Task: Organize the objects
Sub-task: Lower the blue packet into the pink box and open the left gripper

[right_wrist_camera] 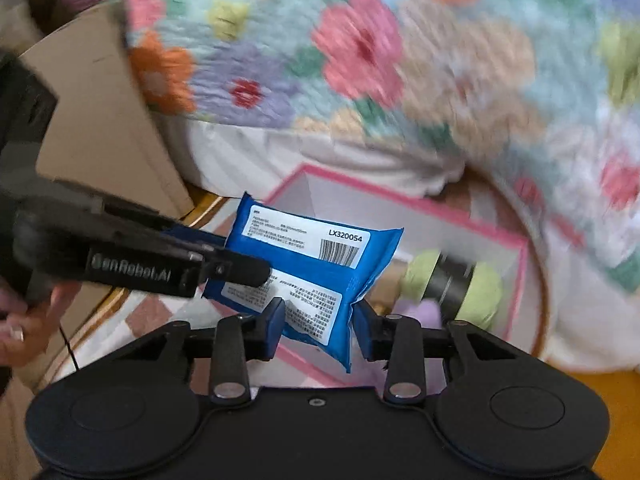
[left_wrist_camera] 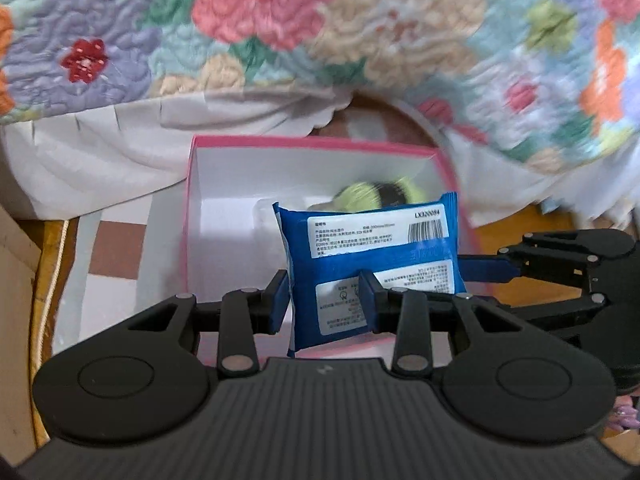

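A: Count of items?

B: One blue wipes packet [left_wrist_camera: 372, 264], one pink-rimmed box [left_wrist_camera: 192, 200], one green-and-black object [right_wrist_camera: 452, 284] lying inside the box, blurred. Two grippers.

A: Packet position relative to the jaws?

B: Both hold it above the box. The left gripper [left_wrist_camera: 324, 300] has its jaws clamped on the packet's lower left portion. The right gripper [right_wrist_camera: 318, 324] has its jaws pressed against the packet's lower right corner.

A: Surroundings?

B: A floral quilt [left_wrist_camera: 260, 20] with white trim hangs behind the box. A cardboard carton [right_wrist_camera: 100, 120] stands to the left. The box rests on a checked cloth [left_wrist_camera: 116, 252]. The packet covers part of the box opening.
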